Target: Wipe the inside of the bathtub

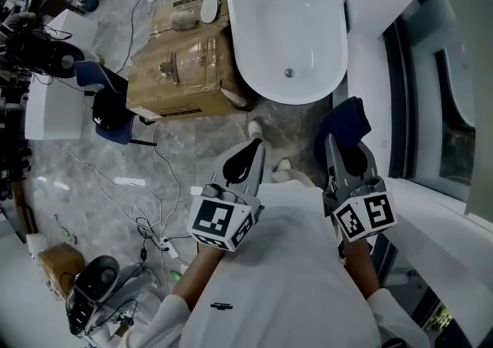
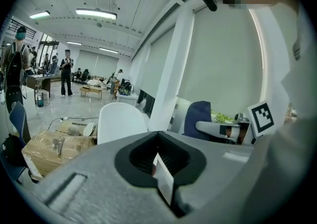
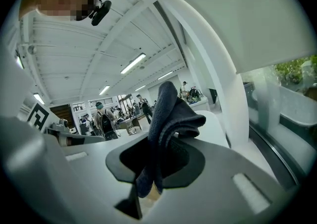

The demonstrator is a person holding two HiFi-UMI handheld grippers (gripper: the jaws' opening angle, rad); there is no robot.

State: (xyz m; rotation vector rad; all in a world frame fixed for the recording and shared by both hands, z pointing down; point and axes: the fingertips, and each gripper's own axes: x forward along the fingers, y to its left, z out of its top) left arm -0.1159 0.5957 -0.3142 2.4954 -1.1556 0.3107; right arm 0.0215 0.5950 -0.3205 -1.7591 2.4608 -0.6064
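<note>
Though right tongs (image 3: pixel 148 191) clamp the dark blue cloth (image 3: pixel 166 114), left tongs (image 2: pixel 163 178) closed empty, wiping the white oval bathtub (image 1: pixel 240 69) could tug it loose.

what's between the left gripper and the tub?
Head view: a white shoe and bare marble floor lie between the left gripper and bathtub.

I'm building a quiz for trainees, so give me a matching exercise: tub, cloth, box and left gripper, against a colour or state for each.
Things:
1. tub
2. cloth
3. box
4. left gripper

Colours or states:
A. brown
B. shut, nothing between its fingers
C. white
D. dark blue, held by the right gripper

Pairs: 1-C, 2-D, 3-A, 4-B
</note>
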